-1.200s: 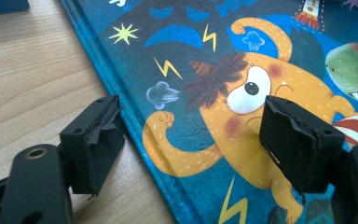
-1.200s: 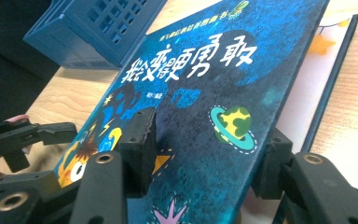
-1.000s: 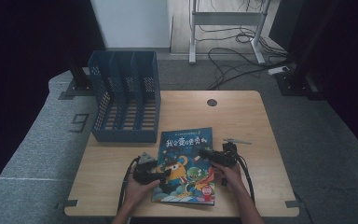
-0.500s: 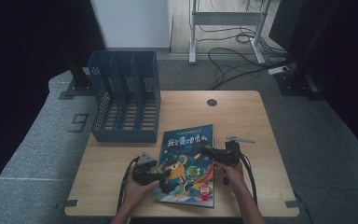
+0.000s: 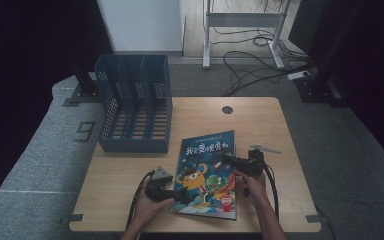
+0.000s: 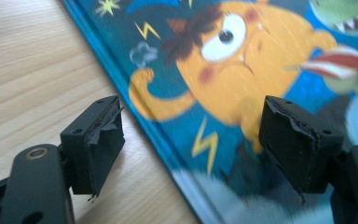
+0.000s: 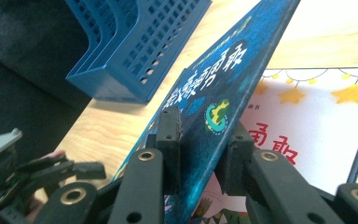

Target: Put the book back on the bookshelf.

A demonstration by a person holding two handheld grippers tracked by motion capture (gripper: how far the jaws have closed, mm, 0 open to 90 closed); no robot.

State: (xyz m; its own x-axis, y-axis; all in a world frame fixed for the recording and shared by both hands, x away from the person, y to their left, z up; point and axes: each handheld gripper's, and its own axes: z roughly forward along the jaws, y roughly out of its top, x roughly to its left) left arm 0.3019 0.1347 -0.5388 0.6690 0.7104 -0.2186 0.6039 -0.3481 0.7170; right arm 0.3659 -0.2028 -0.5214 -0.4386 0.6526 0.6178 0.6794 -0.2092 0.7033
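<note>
A picture book [image 5: 207, 170] with a dark blue cover and an orange cartoon monster lies on the wooden table [image 5: 260, 120]. My right gripper [image 5: 227, 159] is at its right edge. In the right gripper view its jaws [image 7: 203, 135] have just been closing and now pinch the front cover [image 7: 223, 79], which is lifted off a white page with stars [image 7: 317, 121]. My left gripper [image 5: 180, 194] rests at the book's lower left. Its jaws [image 6: 191, 135] stand wide apart over the spine edge [image 6: 144, 126], one over bare wood and one over the cover, gripping nothing.
A blue mesh file rack [image 5: 135, 100] with several slots lies at the back left of the table, and it appears in the right gripper view [image 7: 135, 46] too. A round cable hole [image 5: 227, 109] sits near the far edge. Cables run over the floor beyond.
The right gripper's jaws have drawn together on the book's right edge, and that edge of the cover sits a little higher. The left hand has stayed in place.
</note>
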